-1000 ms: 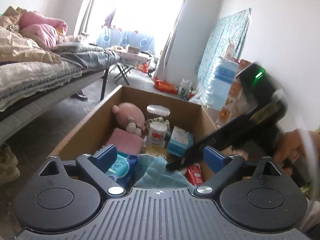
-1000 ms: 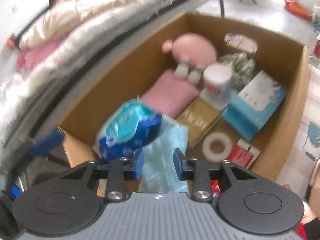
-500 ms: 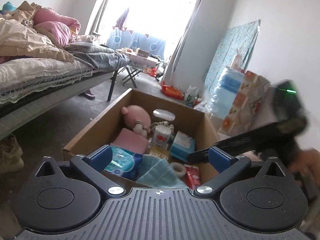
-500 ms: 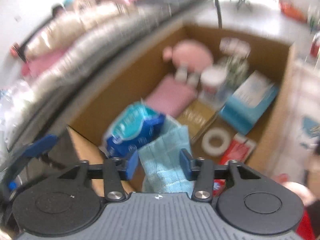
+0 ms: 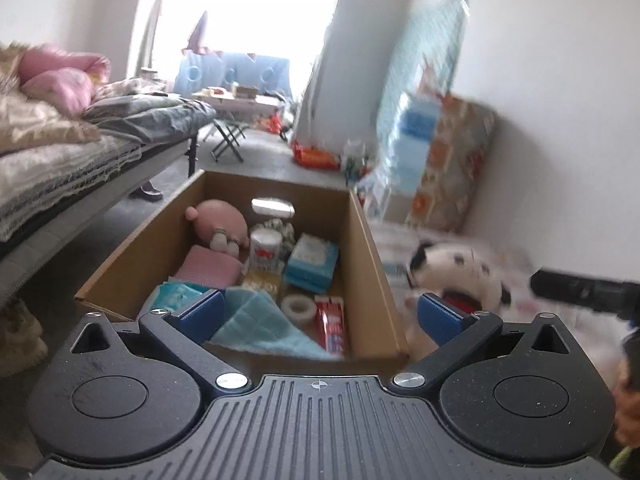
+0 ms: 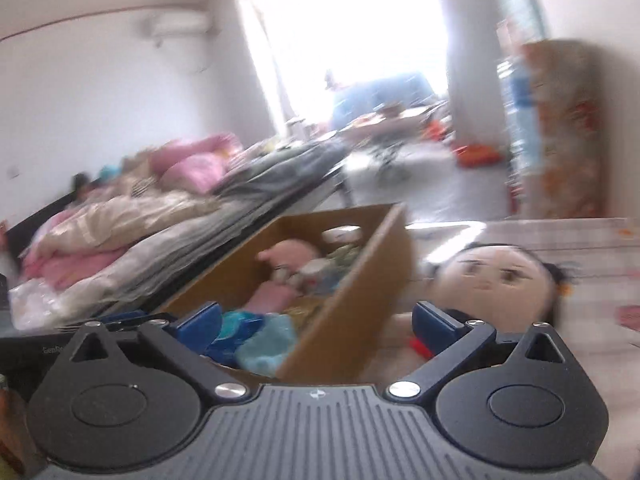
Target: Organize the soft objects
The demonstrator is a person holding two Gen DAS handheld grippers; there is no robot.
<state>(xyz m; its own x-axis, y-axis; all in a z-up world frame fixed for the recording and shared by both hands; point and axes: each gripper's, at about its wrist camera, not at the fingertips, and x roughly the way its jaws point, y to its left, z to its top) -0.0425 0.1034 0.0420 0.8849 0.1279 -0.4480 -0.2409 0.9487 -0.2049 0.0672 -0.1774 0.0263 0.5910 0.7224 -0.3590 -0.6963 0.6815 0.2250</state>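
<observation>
A: Where was the doll (image 6: pixel 496 280)?
B: On the floor, just beside the cardboard box's (image 5: pixel 372 264) right wall, outside it.
A: And in the box?
B: A pink plush (image 5: pixel 222 220) at the far left corner, a teal cloth (image 5: pixel 260 320) against the near wall.
A: The fingers?
B: The left gripper (image 5: pixel 320 314) stood wide and empty. The right gripper (image 6: pixel 316 320) was opening, with nothing between its fingers.

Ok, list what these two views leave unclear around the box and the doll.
- Doll: body below the face, right wrist view, hidden by the gripper body; face smeared by blur.
- Cardboard box: near corner contents, left wrist view, behind the fingers.
- Package labels in the box: too small to read.
</observation>
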